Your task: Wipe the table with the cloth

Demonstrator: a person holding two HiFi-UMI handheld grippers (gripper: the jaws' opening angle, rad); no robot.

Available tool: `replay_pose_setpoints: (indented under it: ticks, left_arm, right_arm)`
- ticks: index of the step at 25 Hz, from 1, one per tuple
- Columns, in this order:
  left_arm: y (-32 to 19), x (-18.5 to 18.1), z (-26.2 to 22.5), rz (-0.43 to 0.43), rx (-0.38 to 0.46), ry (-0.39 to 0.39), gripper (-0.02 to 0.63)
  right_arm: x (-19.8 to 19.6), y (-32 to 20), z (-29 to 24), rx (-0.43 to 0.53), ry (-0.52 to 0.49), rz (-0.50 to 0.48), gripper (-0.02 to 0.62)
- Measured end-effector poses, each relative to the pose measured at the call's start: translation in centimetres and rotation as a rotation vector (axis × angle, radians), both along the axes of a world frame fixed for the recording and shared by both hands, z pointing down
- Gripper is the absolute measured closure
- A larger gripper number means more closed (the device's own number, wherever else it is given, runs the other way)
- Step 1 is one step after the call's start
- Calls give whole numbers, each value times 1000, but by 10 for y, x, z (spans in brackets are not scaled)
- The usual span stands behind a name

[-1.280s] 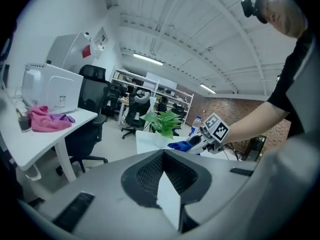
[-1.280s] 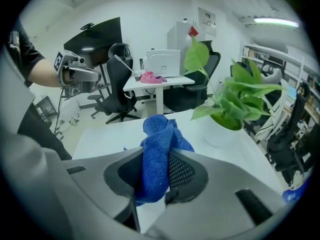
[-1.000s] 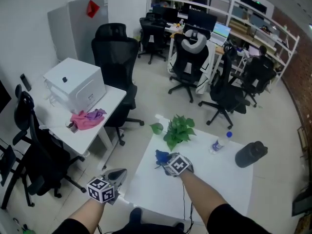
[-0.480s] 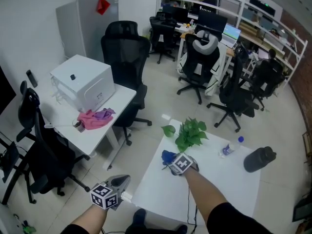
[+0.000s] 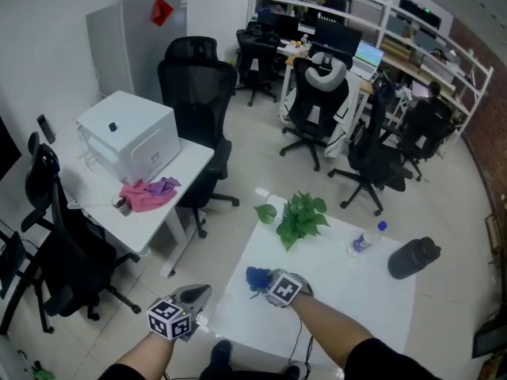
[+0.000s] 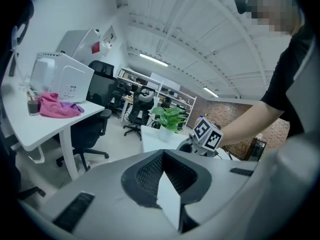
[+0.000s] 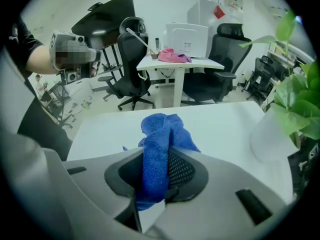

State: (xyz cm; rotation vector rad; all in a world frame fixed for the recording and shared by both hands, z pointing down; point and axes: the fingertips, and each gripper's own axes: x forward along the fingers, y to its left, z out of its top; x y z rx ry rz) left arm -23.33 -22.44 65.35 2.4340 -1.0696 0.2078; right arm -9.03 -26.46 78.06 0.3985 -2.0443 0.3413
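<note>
Blue cloth pinched between pads of your right gripper, jaws closing on it. Cloth's bunched far end lies on white table, toward table's left side. Potted plant stands near, just beyond cloth at far edge. Water bottle and dark flask sit to right, well apart from cloth. Your left gripper hangs off table's left edge over floor, jaws pressed together, nothing between them.
</note>
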Motion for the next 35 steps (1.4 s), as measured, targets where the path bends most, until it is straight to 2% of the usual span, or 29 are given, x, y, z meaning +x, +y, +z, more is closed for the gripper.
replay_pose_setpoints:
  ticks: [8, 10, 12, 15, 18, 21, 25, 30, 35]
  left_arm:
    - [6, 12, -2, 17, 1, 9, 607]
    - [8, 10, -3, 16, 3, 11, 607]
    - [7, 6, -3, 8, 6, 12, 607]
    - [8, -2, -1, -2, -1, 0, 607]
    - [13, -6, 0, -2, -5, -10, 607]
    - [12, -11, -1, -13, -1, -8, 607]
    - [10, -15, 0, -29, -8, 2, 607]
    - [13, 5, -2, 1, -2, 15, 607]
    - [12, 12, -2, 18, 4, 11, 607]
  right_arm:
    - [-13, 63, 0, -113, -43, -126, 502]
    - [-10, 38, -12, -84, -97, -80, 502]
    - [0, -12, -26, -15, -123, 19, 502]
    - [20, -67, -29, 51, -58, 111, 502]
    - [31, -74, -7, 47, 29, 124, 502]
    - [30, -67, 0, 59, 54, 119, 502]
    - [14, -36, 1, 19, 58, 40, 503]
    - [1, 17, 2, 4, 42, -50, 505]
    - [-16, 74, 2, -93, 0, -161, 505]
